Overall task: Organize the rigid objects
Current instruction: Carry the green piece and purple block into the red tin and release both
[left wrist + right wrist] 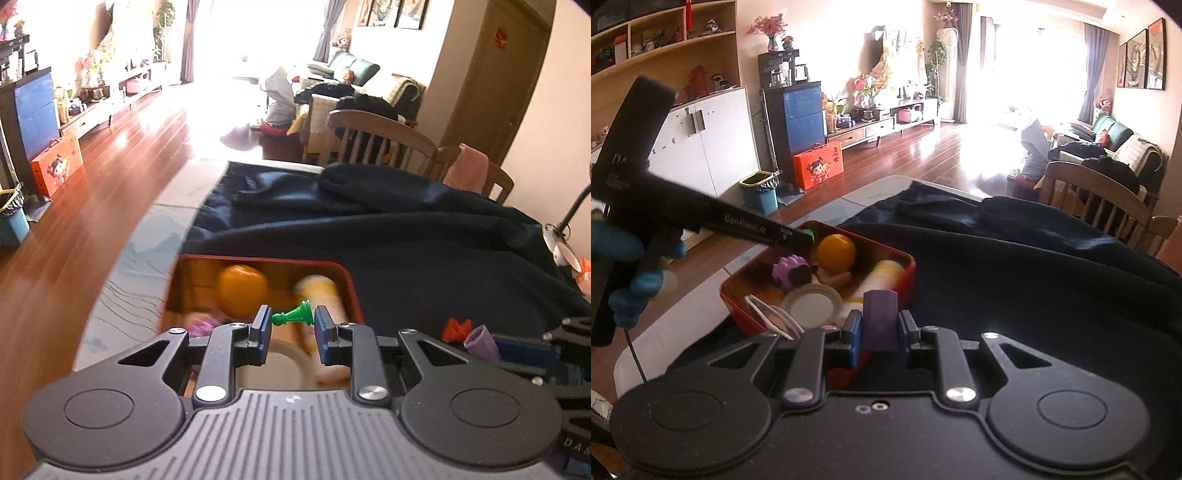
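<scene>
White "GenRobot.AI" lettering on left hand-held gripper (809,236), green pawn (293,315) clamped

Strong daylight floods in from the far window (1034,66), blowing it out to white and throwing glare across the wooden floor (122,155). The red tin's (347,280) contents smear with motion blur. Both views bend hard at the edges; the dark cloth (1034,280) sits murky.

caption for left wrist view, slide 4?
Left gripper holds green chess pawn over the red tin.
</scene>
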`<state>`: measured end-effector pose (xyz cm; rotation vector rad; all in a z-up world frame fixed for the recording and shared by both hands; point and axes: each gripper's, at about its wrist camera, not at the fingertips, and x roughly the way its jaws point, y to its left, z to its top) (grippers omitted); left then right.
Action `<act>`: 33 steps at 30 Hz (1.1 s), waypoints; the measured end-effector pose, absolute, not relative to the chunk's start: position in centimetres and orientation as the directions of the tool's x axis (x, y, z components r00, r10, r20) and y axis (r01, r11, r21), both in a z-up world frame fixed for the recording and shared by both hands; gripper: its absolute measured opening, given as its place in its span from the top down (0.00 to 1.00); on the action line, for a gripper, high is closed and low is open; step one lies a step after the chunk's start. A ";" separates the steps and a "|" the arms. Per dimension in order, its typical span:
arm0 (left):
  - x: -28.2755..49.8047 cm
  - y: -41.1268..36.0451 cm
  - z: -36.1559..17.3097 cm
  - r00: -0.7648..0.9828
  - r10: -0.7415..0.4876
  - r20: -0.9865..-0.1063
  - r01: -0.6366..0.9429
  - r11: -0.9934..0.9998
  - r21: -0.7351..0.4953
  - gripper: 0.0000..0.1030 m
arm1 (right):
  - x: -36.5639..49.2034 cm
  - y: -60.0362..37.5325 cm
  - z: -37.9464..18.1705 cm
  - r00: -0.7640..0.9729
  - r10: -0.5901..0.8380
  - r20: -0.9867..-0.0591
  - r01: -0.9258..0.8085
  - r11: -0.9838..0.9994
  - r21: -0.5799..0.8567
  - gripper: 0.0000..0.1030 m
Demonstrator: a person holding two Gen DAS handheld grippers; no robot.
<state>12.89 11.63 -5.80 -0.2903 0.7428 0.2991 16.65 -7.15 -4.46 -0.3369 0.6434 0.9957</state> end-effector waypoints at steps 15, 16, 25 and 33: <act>14.5 18.5 -8.6 0.658 0.142 -0.740 -0.319 0.942 -0.103 0.77 | 16.5 1.0 -6.9 0.380 0.607 -0.698 -0.831 0.555 0.031 0.81; 14.7 18.7 -8.8 0.655 0.141 -0.742 -0.313 0.945 -0.097 0.76 | 16.6 1.6 -7.1 0.383 0.601 -0.702 -0.832 0.554 0.021 0.81; 16.6 19.4 -10.6 0.632 0.116 -0.766 -0.258 0.964 -0.066 0.76 | 17.4 5.4 -9.2 0.397 0.547 -0.738 -0.829 0.559 -0.031 0.81; 17.4 19.4 -11.6 0.619 0.103 -0.779 -0.236 0.970 -0.059 0.76 | 18.0 7.5 -10.6 0.407 0.506 -0.760 -0.831 0.551 -0.078 0.81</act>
